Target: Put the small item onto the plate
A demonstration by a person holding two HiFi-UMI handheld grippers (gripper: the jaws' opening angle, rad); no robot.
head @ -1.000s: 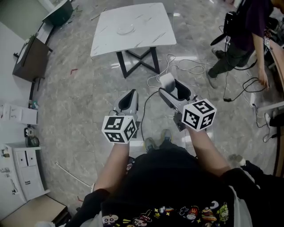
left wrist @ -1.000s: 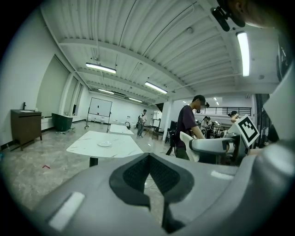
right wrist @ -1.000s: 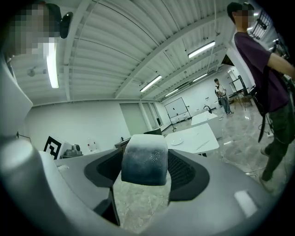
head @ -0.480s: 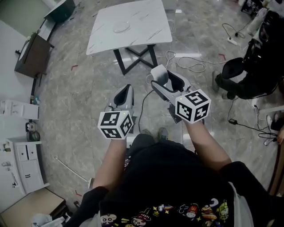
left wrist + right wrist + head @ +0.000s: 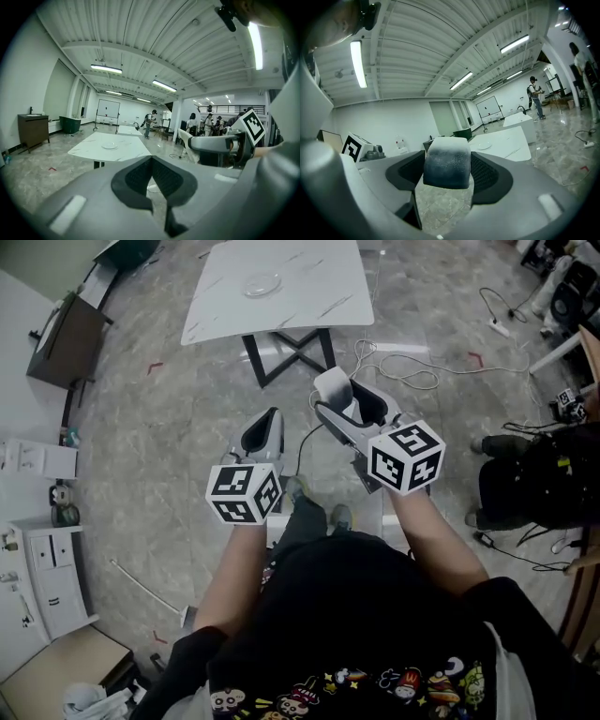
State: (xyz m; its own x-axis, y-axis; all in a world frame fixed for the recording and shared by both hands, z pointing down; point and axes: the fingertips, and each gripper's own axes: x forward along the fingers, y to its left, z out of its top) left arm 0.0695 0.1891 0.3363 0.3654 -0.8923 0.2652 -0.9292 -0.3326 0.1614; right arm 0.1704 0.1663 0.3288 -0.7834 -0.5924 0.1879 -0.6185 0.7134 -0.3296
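I'd say it's half done: the right gripper point(image 5: 337, 399) clamps the small block point(image 5: 446, 161), the left gripper point(image 5: 270, 423) is pinched empty, and the plate point(image 5: 261, 282) sits well ahead.

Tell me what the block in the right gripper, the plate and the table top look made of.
Block: matte, speckled grey-white with rounded corners, perhaps foam or rubber.
Plate: see-through with a bright rim, likely glass or clear plastic.
Table top: smooth white with grey veins, marble or a marble-look laminate.
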